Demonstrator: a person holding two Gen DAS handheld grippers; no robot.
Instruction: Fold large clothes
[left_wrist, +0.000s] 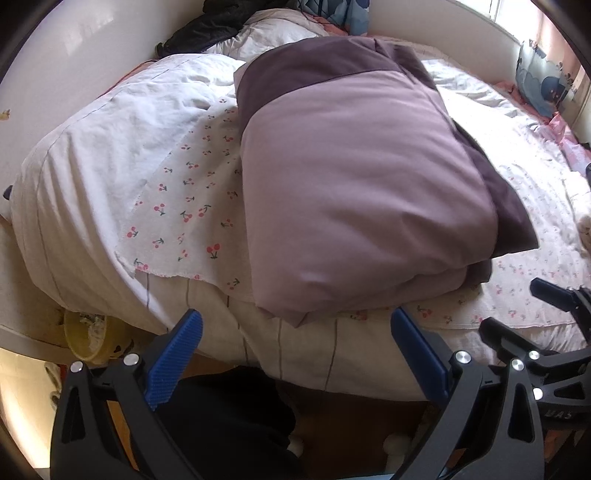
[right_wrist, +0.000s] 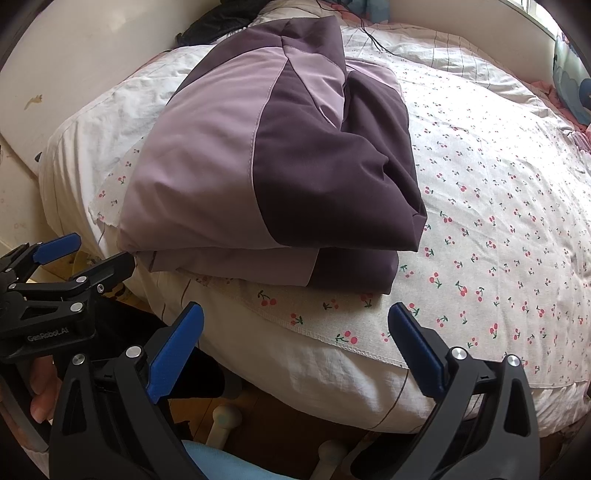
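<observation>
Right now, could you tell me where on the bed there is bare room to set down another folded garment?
The widest free patch is the cherry-print sheet right of the folded purple garment, up to the window-side wall. A narrow strip runs along the near edge. The white duvet on the left is lumpy; the head end is crowded with dark clothing.

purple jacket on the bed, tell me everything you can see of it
The purple jacket is a two-tone garment, pale lilac panels joined to dark plum ones by stitched seams, in smooth, slightly padded-looking fabric. It lies folded into a thick layered bundle on the cherry-print sheet, near the bed's front edge. Neither hand-held gripper touches it; both are open.
</observation>
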